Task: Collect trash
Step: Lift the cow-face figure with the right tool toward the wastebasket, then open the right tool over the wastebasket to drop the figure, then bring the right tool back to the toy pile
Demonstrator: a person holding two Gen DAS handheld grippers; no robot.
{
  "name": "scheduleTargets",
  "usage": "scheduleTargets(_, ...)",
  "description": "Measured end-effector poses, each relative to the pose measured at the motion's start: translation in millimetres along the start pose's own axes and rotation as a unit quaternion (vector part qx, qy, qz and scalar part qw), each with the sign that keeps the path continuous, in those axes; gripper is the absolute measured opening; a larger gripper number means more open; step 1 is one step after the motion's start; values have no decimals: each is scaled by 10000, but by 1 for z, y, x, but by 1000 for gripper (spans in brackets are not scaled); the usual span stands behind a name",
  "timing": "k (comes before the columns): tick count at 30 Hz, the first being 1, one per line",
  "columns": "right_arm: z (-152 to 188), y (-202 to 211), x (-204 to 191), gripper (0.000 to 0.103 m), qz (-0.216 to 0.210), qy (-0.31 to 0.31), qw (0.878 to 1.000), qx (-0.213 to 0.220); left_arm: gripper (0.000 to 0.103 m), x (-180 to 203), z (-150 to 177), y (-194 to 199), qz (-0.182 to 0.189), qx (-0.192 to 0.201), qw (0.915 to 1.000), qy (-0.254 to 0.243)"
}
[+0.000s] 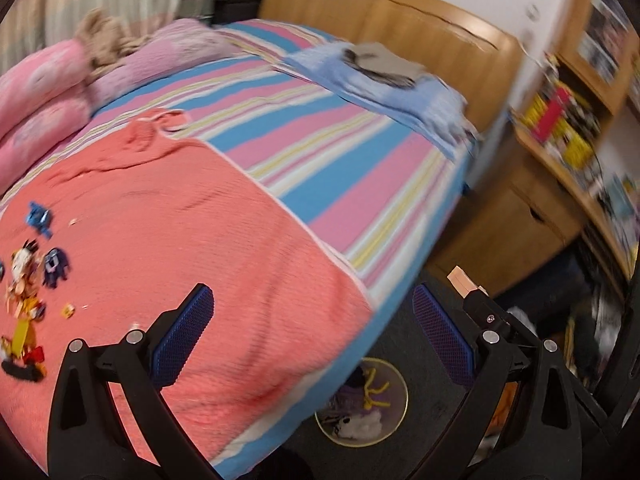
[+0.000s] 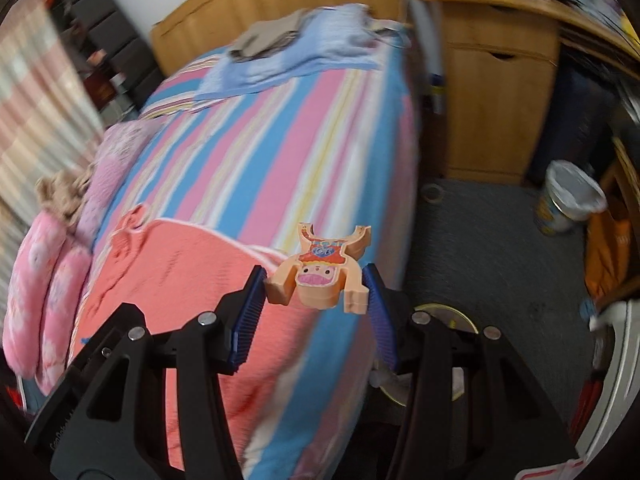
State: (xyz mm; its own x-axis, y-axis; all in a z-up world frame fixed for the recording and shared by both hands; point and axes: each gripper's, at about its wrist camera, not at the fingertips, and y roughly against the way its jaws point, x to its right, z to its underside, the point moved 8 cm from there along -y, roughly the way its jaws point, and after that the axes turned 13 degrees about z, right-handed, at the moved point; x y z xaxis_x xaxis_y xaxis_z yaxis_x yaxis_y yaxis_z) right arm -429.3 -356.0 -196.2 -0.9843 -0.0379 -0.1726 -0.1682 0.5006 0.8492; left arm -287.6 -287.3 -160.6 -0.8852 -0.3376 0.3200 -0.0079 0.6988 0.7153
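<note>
Right wrist view shows the right claw (image 2: 316,300) clamped on a pig-faced toy figure (image 2: 322,270), held over the bed's (image 2: 248,148) right edge, bin (image 2: 570,200) ahead-right on floor; left claw (image 1: 312,336) gapes empty.

We see a blanket (image 1: 168,216) lying on the striped bed (image 1: 340,152), toy pieces (image 1: 28,280) scattered at its left end, and a bin (image 2: 568,200) on the floor right of the bed, beside the wooden cabinet (image 2: 492,108).
</note>
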Motion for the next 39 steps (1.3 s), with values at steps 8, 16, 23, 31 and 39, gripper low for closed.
scheduleTargets(8,43,-37,65,48,398,-464,9971,-459,97,29,56,-42,-26,-609,9968,-525)
scheduleTargets(16,72,-74,92,59,689,-590,9910,-985,97,30,82,-74,-266,-1029,9913,-775)
scheduleTargets(23,65,-70,83,59,683,-475,9919,-961,97,28,75,-69,-303,-958,9920,-759)
scheduleTargets(31,26,-40,-11,59,20,300,9981,-544,97,-24,13,-12,-751,-110,9968,-232)
scheduleTargets(39,37,-12,-175,66,-1076,1573,9807,-434,97,-155,-22,85,-1840,800,9743,1022)
